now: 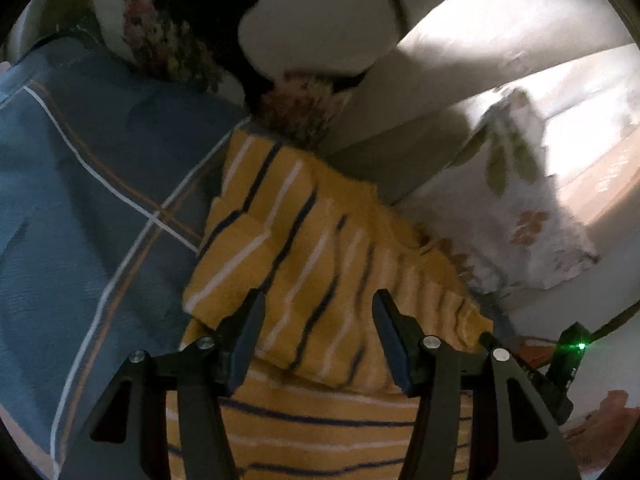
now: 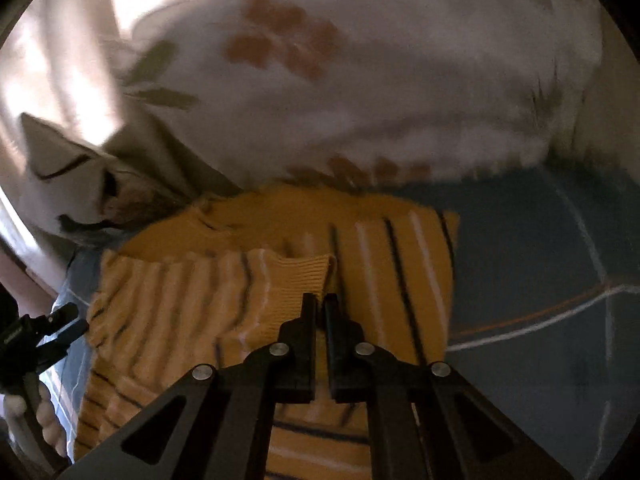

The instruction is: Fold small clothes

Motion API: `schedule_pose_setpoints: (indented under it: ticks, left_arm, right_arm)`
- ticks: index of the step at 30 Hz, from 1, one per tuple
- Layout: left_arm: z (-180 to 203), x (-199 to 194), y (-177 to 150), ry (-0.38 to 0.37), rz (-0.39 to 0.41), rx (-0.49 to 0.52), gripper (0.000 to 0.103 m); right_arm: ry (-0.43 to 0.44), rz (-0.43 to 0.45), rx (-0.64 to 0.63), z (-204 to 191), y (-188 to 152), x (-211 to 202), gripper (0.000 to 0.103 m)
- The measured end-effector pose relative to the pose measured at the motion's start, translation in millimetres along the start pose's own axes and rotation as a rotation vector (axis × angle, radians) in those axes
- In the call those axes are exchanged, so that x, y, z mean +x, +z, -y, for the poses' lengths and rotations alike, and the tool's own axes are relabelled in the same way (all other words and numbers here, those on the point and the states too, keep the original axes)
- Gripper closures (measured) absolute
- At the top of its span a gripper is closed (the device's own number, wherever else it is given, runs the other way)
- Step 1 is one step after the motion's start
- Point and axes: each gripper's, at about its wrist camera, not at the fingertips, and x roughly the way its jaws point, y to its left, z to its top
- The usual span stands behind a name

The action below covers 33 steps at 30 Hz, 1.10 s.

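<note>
A mustard-yellow knit sweater (image 1: 312,240) with navy and white stripes lies flat on a blue plaid bedsheet (image 1: 80,180). My left gripper (image 1: 318,314) hovers over the sweater's lower half, open, with nothing pinched between its fingers. In the right wrist view the sweater (image 2: 380,248) has one sleeve folded across its body, ending in a ribbed cuff (image 2: 304,276). My right gripper (image 2: 320,300) is shut, and its tips pinch the cuff's lower edge. The left gripper (image 2: 78,320) shows at the far left, with a hand (image 2: 44,420) below it.
White floral pillows (image 1: 520,220) crowd the sweater's collar side, and they fill the top of the right wrist view (image 2: 360,100). Another flowered pillow (image 1: 280,20) lies beyond. Blue sheet (image 2: 540,260) extends to the right of the sweater.
</note>
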Motion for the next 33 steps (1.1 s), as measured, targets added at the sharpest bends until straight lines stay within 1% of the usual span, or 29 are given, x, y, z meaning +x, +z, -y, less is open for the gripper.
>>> schedule_pose_setpoints:
  ticks: [2,3,5,7,10,14,16,18,20,22,23,24,25,26,27,28,29,30,33]
  left_arm:
    - [-5,14,1,0.066,-0.027,-0.017,0.048]
    - [-7,17,1,0.078,-0.034,-0.022,0.049]
    - [-9,18,-1,0.099,-0.034,-0.013,0.052]
    - [-8,17,-2,0.109,-0.034,0.004,0.053]
    - [-10,14,-3,0.1,-0.036,0.001,0.053]
    - [-16,-2,-8,0.062,-0.04,-0.031,0.053]
    - [-13,-15,-15,0.061,-0.036,-0.003,0.053]
    - [-8,-28,-26,0.063,-0.023,0.052,0.052]
    - [-5,-33,-38,0.066,-0.031,0.093,0.052]
    - [-4,-30,-48,0.069,-0.059,0.119,0.052]
    - [-6,-28,-53,0.091,-0.074,0.131,0.052]
    - [-9,-28,-58,0.117,-0.077,0.135,0.052]
    - [-14,-28,-61,0.138,-0.08,0.132,0.052]
    - [-19,-30,-65,0.144,-0.083,0.124,0.052]
    - [-24,-35,-68,0.133,-0.077,0.121,0.052]
    - [-27,-40,-71,0.131,-0.075,0.123,0.052]
    - [-30,-47,-75,0.123,-0.077,0.124,0.052]
    - [-32,-51,-78,0.117,-0.078,0.122,0.052]
    - [-42,-65,-90,0.168,-0.07,0.125,0.052]
  right_arm:
    - [-0.035,-0.001,0.023,10,-7,9,0.098]
    - [-0.052,0.007,0.026,16,-8,11,0.098]
    - [-0.098,0.031,0.022,25,-9,12,0.098]
    - [-0.145,0.042,0.025,35,-8,14,0.098]
    - [-0.139,0.046,0.051,45,-9,10,0.098]
    - [-0.162,0.084,0.039,41,-14,-10,0.098]
    - [-0.15,0.111,0.019,31,-18,-22,0.098]
    - [-0.101,0.127,0.007,22,-22,-30,0.097]
    - [0.005,0.118,0.004,6,-26,-33,0.089]
    - [0.091,0.087,-0.004,-4,-32,-30,0.072]
    - [0.13,0.056,-0.006,-9,-35,-24,0.069]
    - [0.14,0.035,-0.004,-12,-37,-18,0.067]
    - [0.132,0.009,0.003,-12,-40,-12,0.067]
    - [0.106,-0.013,0.019,-7,-44,-8,0.067]
    - [0.085,-0.024,0.035,-2,-48,-5,0.067]
    - [0.084,-0.027,0.057,5,-51,-6,0.068]
    - [0.107,-0.02,0.081,13,-55,-11,0.068]
    - [0.112,-0.023,0.098,18,-59,-17,0.068]
    - [0.066,-0.053,0.115,30,-71,-27,0.068]
